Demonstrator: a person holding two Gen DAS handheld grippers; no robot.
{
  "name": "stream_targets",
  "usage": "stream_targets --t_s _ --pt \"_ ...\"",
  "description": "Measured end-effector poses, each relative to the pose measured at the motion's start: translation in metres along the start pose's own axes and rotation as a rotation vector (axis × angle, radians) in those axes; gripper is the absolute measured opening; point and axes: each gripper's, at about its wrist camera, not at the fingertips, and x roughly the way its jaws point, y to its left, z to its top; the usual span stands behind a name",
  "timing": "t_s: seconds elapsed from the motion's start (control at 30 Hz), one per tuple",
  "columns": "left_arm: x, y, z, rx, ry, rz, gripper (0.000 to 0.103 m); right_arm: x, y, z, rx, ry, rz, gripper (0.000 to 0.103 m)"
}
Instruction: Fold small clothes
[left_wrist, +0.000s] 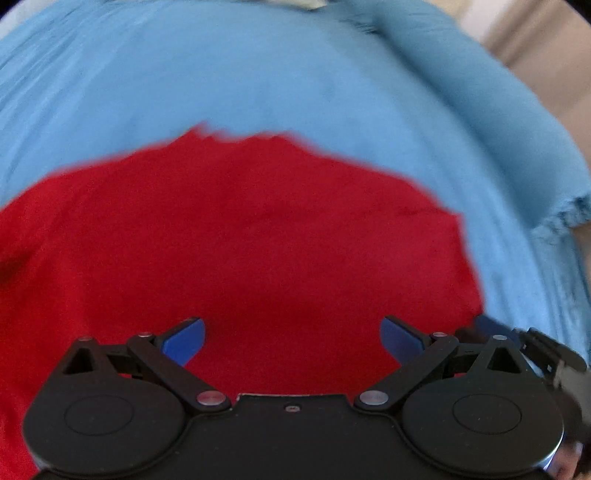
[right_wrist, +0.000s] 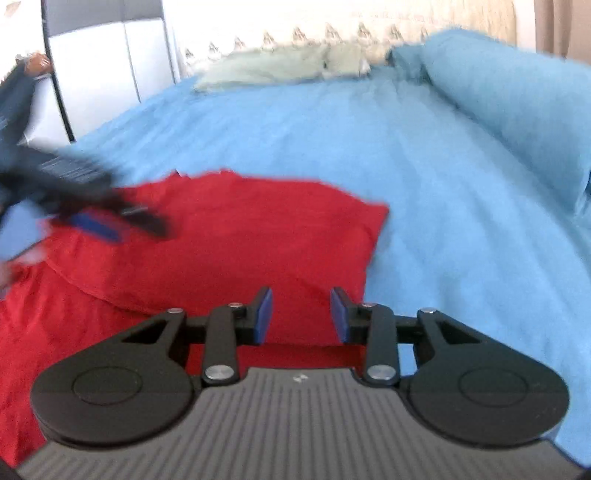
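A red garment (left_wrist: 236, 236) lies partly folded on a blue bed sheet (left_wrist: 295, 81). The left tool (left_wrist: 291, 338) hovers over it, fingers spread wide, holding nothing. Only the right wrist view shows the right tool (right_wrist: 301, 314) also released, a pale green cloth (right_wrist: 280, 64) at the bed's far end, and a blue pillow (right_wrist: 517, 103)

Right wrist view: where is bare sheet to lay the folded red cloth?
Bare blue sheet lies right of the red cloth, up to the blue pillow, and beyond toward the pale cloth. Left is crowded by the left gripper.
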Motion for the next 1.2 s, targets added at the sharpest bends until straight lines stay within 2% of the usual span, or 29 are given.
stream_targets --t_s 0.07,0.13,0.2,0.27,0.33,0.5,0.6,0.67,0.73,0.83,0.97,1.1,1.2 --pt "-0.012 0.023 -0.013 -0.041 -0.012 0.015 0.102 0.003 -0.007 -0.007 0.038 -0.019 0.015 0.049" --pt "-0.029 0.040 -0.023 -0.088 -0.041 0.038 0.102 -0.004 0.001 -0.002 0.016 0.010 0.002 0.052" --pt "-0.047 0.062 -0.036 -0.155 -0.067 0.099 0.103 -0.014 0.010 0.006 -0.003 0.021 0.009 0.067" --pt "-0.066 0.090 -0.048 -0.255 -0.087 0.164 0.102 -0.032 0.025 0.013 -0.031 0.016 0.042 0.070" --pt "-0.090 0.121 -0.060 -0.363 -0.115 0.191 0.102 -0.050 0.043 0.019 -0.061 0.018 0.053 0.072" --pt "-0.173 0.188 -0.098 -0.574 -0.227 0.310 0.103 -0.082 0.085 0.032 -0.058 0.019 0.129 0.087" --pt "-0.225 0.240 -0.135 -0.763 -0.317 0.373 0.103 -0.088 0.115 0.038 -0.045 0.033 0.179 0.096" --pt "-0.251 0.277 -0.162 -0.889 -0.394 0.363 0.103 -0.088 0.137 0.039 -0.034 0.047 0.200 0.103" --pt "-0.270 0.307 -0.183 -0.968 -0.477 0.367 0.102 -0.086 0.157 0.037 -0.028 0.059 0.209 0.103" --pt "-0.290 0.347 -0.199 -1.035 -0.584 0.396 0.101 -0.072 0.190 0.035 -0.049 0.090 0.245 0.103" --pt "-0.296 0.390 -0.219 -1.139 -0.719 0.307 0.096 -0.060 0.228 0.028 -0.097 0.112 0.288 0.103" --pt "-0.281 0.408 -0.230 -1.179 -0.752 0.182 0.081 -0.053 0.256 0.023 -0.140 0.128 0.311 0.103" --pt "-0.272 0.418 -0.234 -1.209 -0.752 0.170 0.075 -0.048 0.273 0.023 -0.165 0.128 0.322 0.103"
